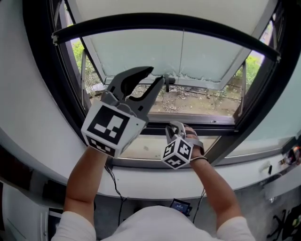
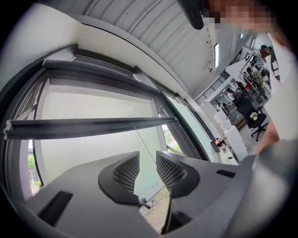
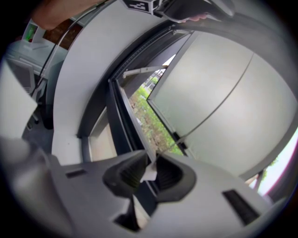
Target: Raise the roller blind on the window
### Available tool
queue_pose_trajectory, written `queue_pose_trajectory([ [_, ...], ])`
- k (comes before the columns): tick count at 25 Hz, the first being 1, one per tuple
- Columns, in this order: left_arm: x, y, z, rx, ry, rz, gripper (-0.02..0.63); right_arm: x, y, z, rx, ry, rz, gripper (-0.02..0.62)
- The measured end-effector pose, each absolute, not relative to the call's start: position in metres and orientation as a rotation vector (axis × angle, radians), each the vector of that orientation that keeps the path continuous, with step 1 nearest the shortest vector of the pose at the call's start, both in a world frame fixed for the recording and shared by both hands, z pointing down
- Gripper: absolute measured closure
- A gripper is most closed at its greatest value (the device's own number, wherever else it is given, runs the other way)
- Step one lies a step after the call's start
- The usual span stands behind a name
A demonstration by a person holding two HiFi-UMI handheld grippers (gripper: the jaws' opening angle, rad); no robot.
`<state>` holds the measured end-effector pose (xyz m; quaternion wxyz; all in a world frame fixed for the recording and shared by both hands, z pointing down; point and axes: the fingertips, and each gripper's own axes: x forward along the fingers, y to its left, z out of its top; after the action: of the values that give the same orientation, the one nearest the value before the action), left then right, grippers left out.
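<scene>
Left gripper [image 2: 147, 160] stood wide, empty, blind bar [image 2: 93, 126] above it; right gripper [image 3: 151, 161] gripped cord's white tab [image 3: 148, 174], window frame [image 3: 116, 123] ahead

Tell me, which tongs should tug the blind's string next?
Right, probably. The right tongs are clamped on the white end of the string, so they can pull straight away. The left tongs are open and empty, and would have to catch the string first.

In the head view the blind [image 1: 169, 5] runs off at twelve o'clock, and the tab [image 3: 149, 172] between the right gripper's [image 3: 151, 155] jaws is blurred.
</scene>
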<state>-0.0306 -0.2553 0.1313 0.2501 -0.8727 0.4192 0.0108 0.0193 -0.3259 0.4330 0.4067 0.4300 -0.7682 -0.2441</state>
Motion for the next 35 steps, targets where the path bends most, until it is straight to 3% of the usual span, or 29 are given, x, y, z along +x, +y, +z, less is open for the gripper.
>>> queue_pose_trajectory([
  [35, -0.079, -0.232, 0.251, -2.625, 1.32, 0.186, 0.489, 0.031, -0.323, 0.43, 1.183, -1.93, -0.608, 0.522],
])
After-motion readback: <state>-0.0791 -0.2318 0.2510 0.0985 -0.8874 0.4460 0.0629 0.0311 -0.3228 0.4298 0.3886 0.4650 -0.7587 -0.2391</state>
